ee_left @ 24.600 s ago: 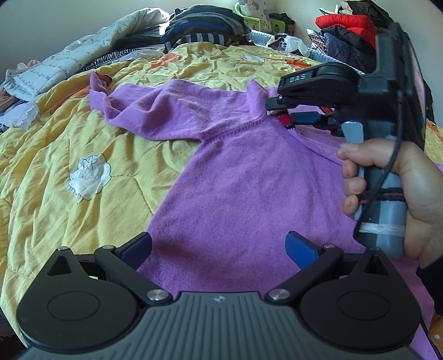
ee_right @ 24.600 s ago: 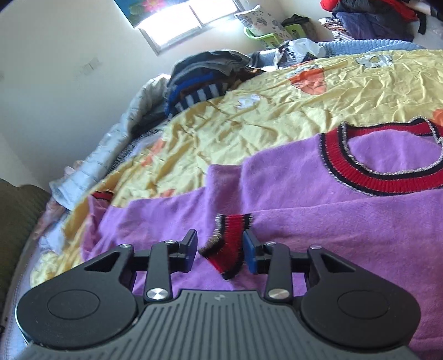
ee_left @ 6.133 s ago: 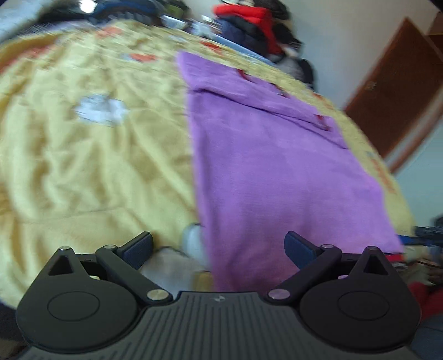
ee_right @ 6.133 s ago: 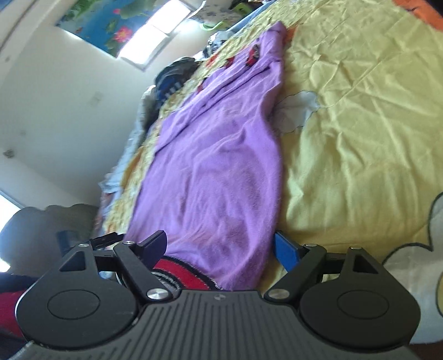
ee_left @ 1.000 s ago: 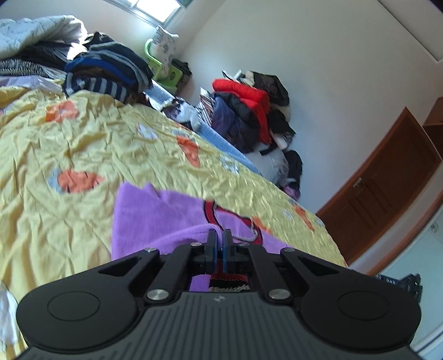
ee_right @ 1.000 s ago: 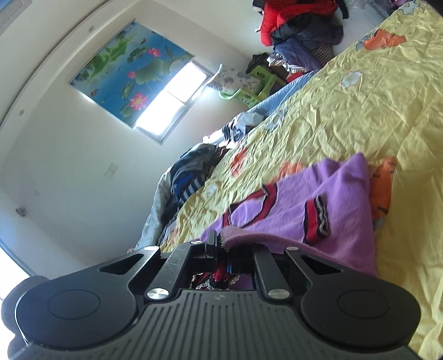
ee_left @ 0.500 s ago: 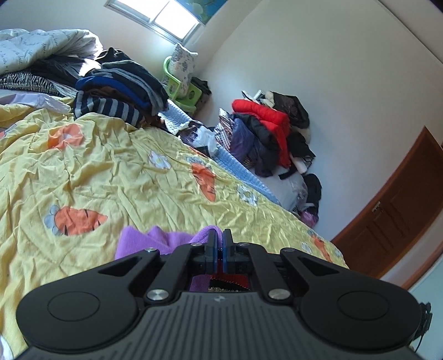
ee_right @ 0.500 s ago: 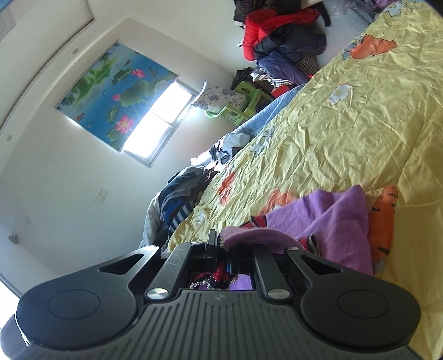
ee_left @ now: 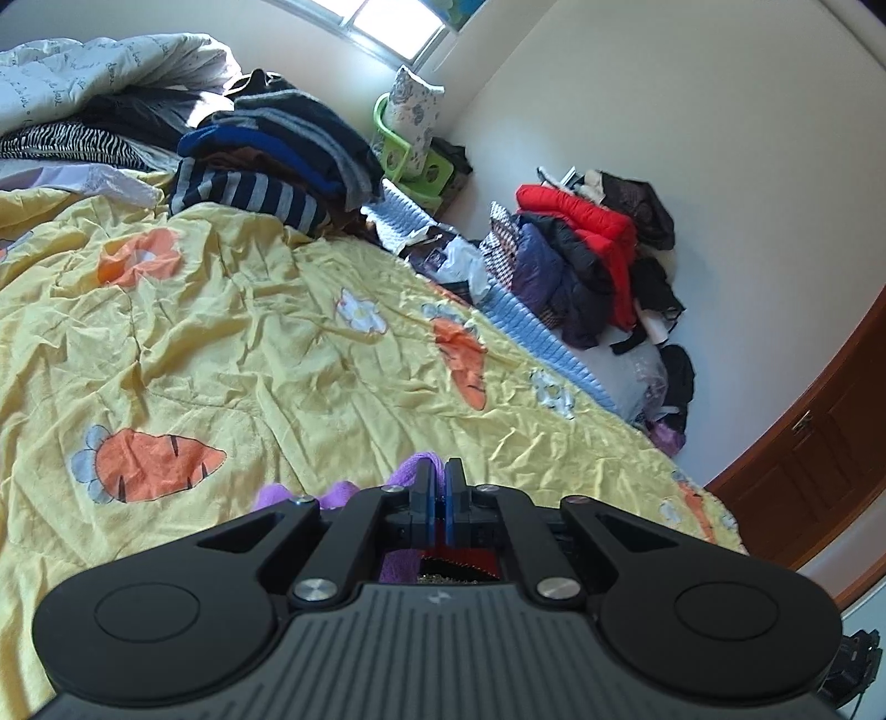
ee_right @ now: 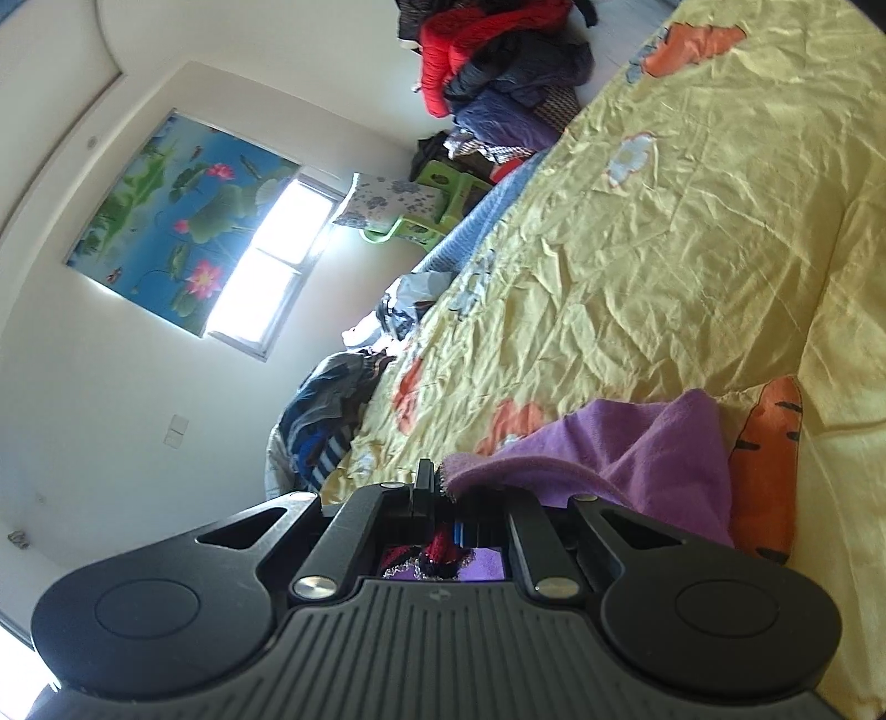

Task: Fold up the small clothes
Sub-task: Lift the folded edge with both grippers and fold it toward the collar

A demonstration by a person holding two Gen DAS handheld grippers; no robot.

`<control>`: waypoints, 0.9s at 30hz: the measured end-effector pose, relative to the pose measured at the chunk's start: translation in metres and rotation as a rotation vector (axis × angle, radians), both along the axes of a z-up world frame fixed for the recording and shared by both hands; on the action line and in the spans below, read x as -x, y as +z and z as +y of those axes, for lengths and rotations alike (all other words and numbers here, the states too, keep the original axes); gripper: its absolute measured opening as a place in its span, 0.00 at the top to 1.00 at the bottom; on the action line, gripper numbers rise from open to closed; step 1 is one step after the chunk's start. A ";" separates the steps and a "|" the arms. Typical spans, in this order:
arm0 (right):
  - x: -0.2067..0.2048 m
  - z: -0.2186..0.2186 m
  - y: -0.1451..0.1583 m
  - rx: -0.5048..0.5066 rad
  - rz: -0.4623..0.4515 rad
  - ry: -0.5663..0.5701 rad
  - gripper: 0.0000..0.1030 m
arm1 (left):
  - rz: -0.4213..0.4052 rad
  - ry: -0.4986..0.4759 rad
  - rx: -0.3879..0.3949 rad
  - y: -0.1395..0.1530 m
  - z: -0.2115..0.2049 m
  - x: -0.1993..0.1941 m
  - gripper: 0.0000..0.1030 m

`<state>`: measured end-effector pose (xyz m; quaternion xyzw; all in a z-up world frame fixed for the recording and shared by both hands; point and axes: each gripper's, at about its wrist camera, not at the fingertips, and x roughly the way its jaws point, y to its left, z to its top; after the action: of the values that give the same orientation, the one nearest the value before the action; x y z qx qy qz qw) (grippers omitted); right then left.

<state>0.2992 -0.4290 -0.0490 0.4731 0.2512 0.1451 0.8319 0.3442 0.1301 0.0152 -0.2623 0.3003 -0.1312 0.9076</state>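
Left wrist view: the left gripper point(ee_left: 437, 487) has its blue-padded jaws pinched together on the purple knitted sweater point(ee_left: 412, 468) with red-and-black trim, above the crumpled yellow carrot-print quilt point(ee_left: 249, 343).

Right wrist view: the right gripper point(ee_right: 437, 490) clamps narrowly on the same sweater point(ee_right: 637, 448), which drapes rightward onto the quilt point(ee_right: 692, 249).

Both cameras ride low over the bed point(ee_left: 232, 343), each peering forward past its own tool. The left view sits nearly upright; the right view is rolled steeply sideways. Both catch the yellow carrot-print quilt point(ee_right: 692, 238), the green stool point(ee_left: 412, 160) and the red jacket pile point(ee_right: 459, 33).
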 end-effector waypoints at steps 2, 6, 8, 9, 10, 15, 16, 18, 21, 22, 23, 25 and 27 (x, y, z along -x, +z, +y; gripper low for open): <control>-0.007 0.001 -0.004 0.002 0.014 -0.005 0.89 | 0.016 0.010 -0.005 -0.006 -0.002 -0.007 0.97; -0.018 0.002 -0.011 0.007 0.037 -0.015 0.89 | 0.049 0.038 0.008 -0.018 -0.002 -0.019 0.97; -0.022 0.001 -0.015 0.006 0.048 -0.022 0.89 | 0.067 0.053 0.015 -0.024 -0.001 -0.025 0.97; -0.023 0.000 -0.017 0.003 0.053 -0.025 0.89 | 0.074 0.059 0.016 -0.027 0.000 -0.028 0.97; -0.025 0.000 -0.018 0.001 0.057 -0.028 0.89 | 0.082 0.065 0.018 -0.030 0.000 -0.030 0.97; -0.031 -0.002 -0.025 -0.004 0.080 -0.041 0.89 | 0.099 0.086 0.014 -0.037 -0.001 -0.039 0.97; -0.031 -0.002 -0.026 -0.008 0.082 -0.042 0.89 | 0.100 0.087 0.012 -0.037 -0.001 -0.040 0.97; -0.032 -0.002 -0.027 -0.014 0.086 -0.044 0.89 | 0.100 0.087 0.001 -0.037 -0.002 -0.041 0.97; -0.035 -0.002 -0.029 -0.014 0.092 -0.046 0.89 | 0.095 0.095 -0.026 -0.036 -0.004 -0.044 0.98; -0.036 -0.002 -0.030 -0.016 0.096 -0.048 0.89 | 0.096 0.098 -0.030 -0.036 -0.004 -0.046 0.98; -0.037 -0.003 -0.031 -0.019 0.100 -0.050 0.89 | 0.099 0.101 -0.033 -0.036 -0.004 -0.047 0.98; -0.040 -0.002 -0.032 -0.023 0.106 -0.053 0.89 | 0.103 0.101 -0.044 -0.037 -0.006 -0.049 0.98; -0.042 -0.002 -0.034 -0.028 0.108 -0.055 0.89 | 0.108 0.103 -0.053 -0.038 -0.007 -0.050 0.98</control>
<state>0.3416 -0.4311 -0.0831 0.4985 0.2806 0.0998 0.8141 0.3942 0.1234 -0.0227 -0.2599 0.3385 -0.0620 0.9022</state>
